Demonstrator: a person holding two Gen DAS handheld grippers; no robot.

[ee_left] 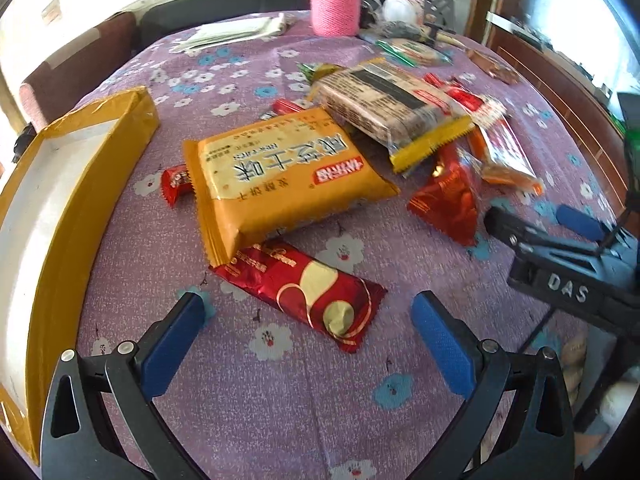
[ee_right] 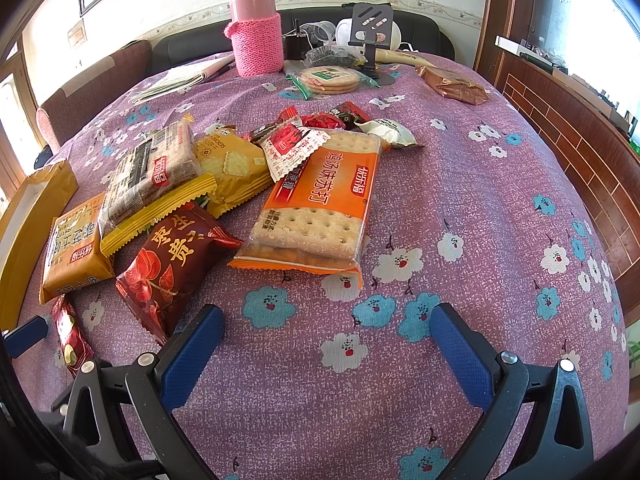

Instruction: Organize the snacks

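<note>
While snacks [ee_right: 224, 184] are lying piled mid-bench [ee_right: 460, 184], box [ee_left: 60, 184] is sitting empty at left; both fingers gaping, gripping nothing; left gripper [ee_left: 308, 312] is hovering over red bar [ee_left: 304, 284]; sorting barely starting

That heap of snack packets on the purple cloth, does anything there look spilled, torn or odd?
Nothing looks spilled or torn. The packets just lie jumbled: the brown cracker pack rests tilted across the orange-yellow biscuit bag, and the small red-and-white sachet lies on the clear soda cracker pack. The yellow box holds no snacks that I can see.
</note>
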